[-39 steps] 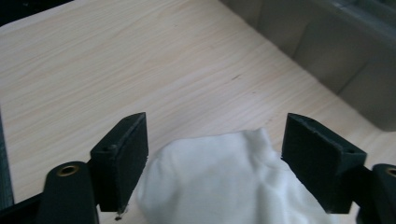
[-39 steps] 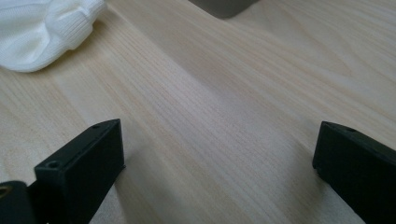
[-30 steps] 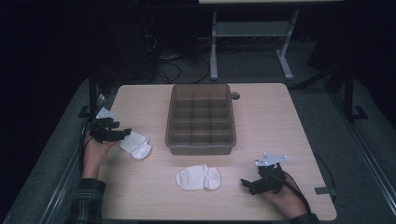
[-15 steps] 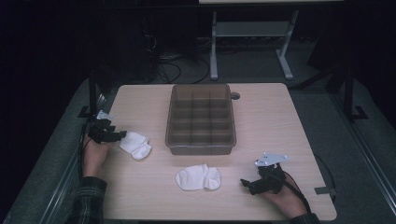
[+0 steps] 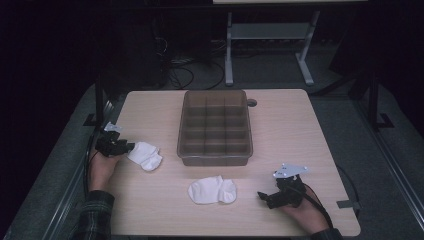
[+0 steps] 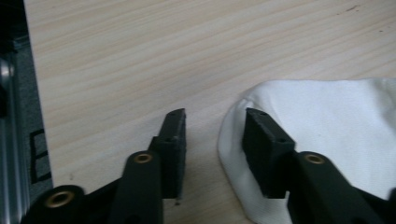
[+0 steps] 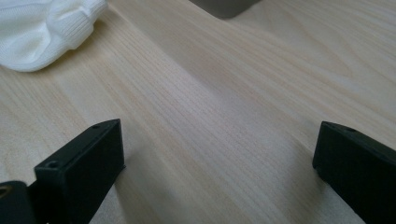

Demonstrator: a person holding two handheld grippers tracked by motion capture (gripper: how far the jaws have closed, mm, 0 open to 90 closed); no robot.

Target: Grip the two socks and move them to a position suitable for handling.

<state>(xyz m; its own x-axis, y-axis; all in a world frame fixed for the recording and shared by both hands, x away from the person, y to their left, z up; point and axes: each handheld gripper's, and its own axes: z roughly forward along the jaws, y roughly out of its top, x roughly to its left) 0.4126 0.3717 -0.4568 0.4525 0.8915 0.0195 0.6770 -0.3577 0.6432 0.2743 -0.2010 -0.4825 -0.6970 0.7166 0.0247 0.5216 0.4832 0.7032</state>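
A white sock (image 5: pixel 145 155) lies near the table's left edge, and my left gripper (image 5: pixel 125 147) is down at its left end. In the left gripper view one jaw rests on bare wood and the other lies over the sock (image 6: pixel 327 121). The sock's rim reaches into the gap of the left gripper (image 6: pixel 215 116). The jaws have just been closing, and a gap still shows with nothing pinched. A second white sock (image 5: pixel 212 190) lies at the front middle. My right gripper (image 5: pixel 262 196) stands wide open to its right over bare wood (image 7: pixel 219 130), with that sock (image 7: pixel 42 28) ahead of it.
A brown translucent divided tray (image 5: pixel 215 159) stands in the middle of the wooden table (image 5: pixel 280 125); its corner (image 7: pixel 224 7) shows in the right gripper view. The table's left edge and a metal rail (image 6: pixel 9 116) run close beside the left gripper.
The left gripper has sunk toward the table at the sock's left end and its jaws have narrowed. The right hand and both socks have stayed put.
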